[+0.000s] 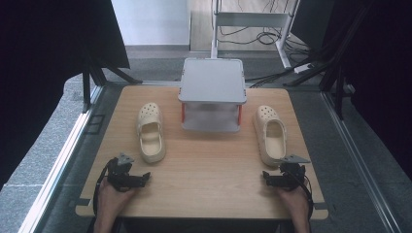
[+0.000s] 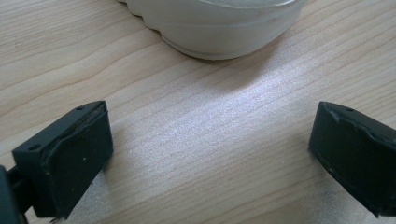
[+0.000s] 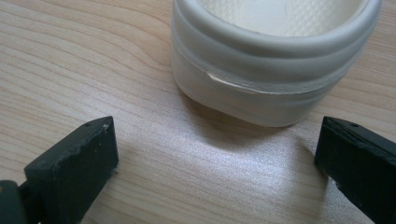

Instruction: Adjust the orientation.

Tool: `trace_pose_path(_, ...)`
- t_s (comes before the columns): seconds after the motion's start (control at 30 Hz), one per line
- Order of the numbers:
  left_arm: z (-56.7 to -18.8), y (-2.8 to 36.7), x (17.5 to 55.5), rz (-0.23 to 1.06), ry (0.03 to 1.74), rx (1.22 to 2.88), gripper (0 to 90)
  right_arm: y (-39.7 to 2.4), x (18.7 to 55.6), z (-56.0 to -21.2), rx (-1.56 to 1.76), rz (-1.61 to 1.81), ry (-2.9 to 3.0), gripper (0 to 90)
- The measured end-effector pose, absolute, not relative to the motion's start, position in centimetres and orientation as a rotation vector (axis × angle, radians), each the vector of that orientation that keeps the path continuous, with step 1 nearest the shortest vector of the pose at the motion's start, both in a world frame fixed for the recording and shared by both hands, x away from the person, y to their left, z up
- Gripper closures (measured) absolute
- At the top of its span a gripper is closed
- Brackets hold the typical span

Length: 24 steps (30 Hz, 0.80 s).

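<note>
Two cream clogs lie toes-away on the wooden table (image 1: pixel 209 170). The left clog (image 1: pixel 150 132) is left of centre, the right clog (image 1: pixel 270 135) right of centre. My left gripper (image 1: pixel 128 177) rests near the front edge, just behind the left clog's heel (image 2: pixel 219 28). It is open (image 2: pixel 210 140), with only bare wood between its jaws. My right gripper (image 1: pixel 283 178) sits just behind the right clog's heel (image 3: pixel 271 70). It is also open (image 3: pixel 217 149) and holds nothing.
A grey lidded box (image 1: pixel 212 92) with orange side latches stands at the back centre, between the clogs. A white metal stand (image 1: pixel 252 22) and cables are on the floor beyond the table. Dark curtains hang on both sides.
</note>
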<state>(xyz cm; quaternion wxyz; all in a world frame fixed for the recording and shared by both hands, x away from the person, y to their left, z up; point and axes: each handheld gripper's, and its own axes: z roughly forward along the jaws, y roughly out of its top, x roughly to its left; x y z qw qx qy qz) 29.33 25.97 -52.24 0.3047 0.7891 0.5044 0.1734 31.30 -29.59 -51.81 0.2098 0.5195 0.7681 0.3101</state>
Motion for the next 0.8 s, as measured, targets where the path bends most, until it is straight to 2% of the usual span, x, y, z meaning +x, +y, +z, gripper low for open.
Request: trace_pose_path(0.8,-52.25,26.08,29.45,0.449,1.318,2.096,0.0,-29.99,30.48,-51.28,1.463,0.885,2.194,0.0)
